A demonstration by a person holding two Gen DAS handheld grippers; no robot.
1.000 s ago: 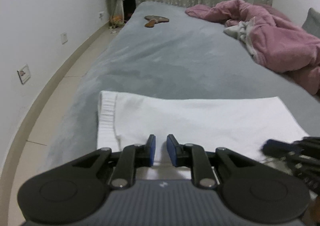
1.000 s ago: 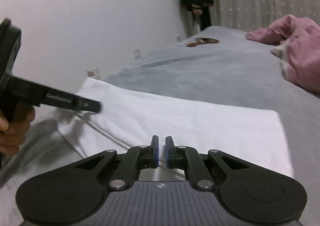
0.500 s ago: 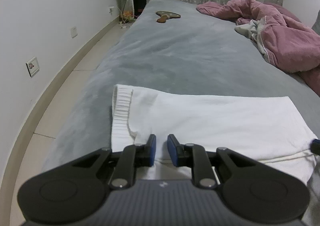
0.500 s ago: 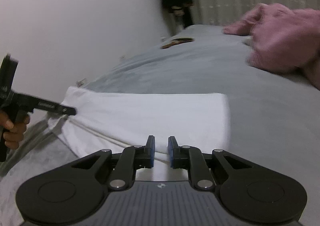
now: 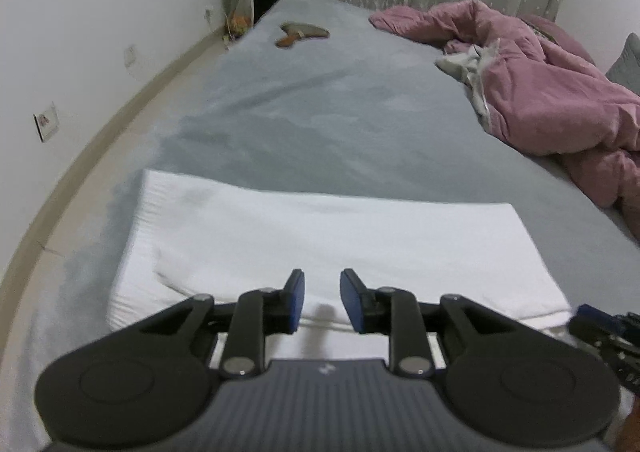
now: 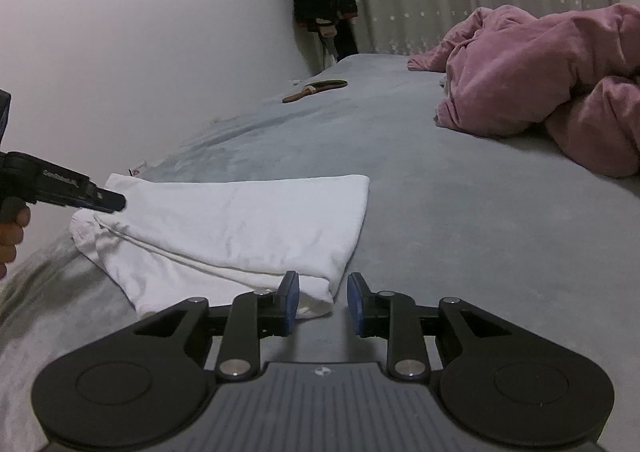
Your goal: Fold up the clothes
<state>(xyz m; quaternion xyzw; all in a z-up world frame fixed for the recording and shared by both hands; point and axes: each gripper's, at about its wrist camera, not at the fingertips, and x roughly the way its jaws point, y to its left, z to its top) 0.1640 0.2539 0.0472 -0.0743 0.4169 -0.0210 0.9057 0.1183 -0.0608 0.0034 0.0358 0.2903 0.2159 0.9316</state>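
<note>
A wide bed covered in a grey plush sheet (image 5: 340, 123) carries everything; a folded white knit garment (image 5: 320, 248) lies flat near its front edge; a small brown wooden paddle (image 5: 302, 33) rests far back; a rumpled pink quilt (image 5: 560, 91) is heaped on the right.

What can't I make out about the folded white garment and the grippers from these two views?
- Folded white knit garment: near edge hidden behind the left gripper body, left wrist view.
- Its bottom corner: partly behind the right gripper, whose jaws are opening; contact unclear.
- Right gripper in left wrist view: blurred, cut by the edge.
- Garment type: unreadable while folded.
</note>
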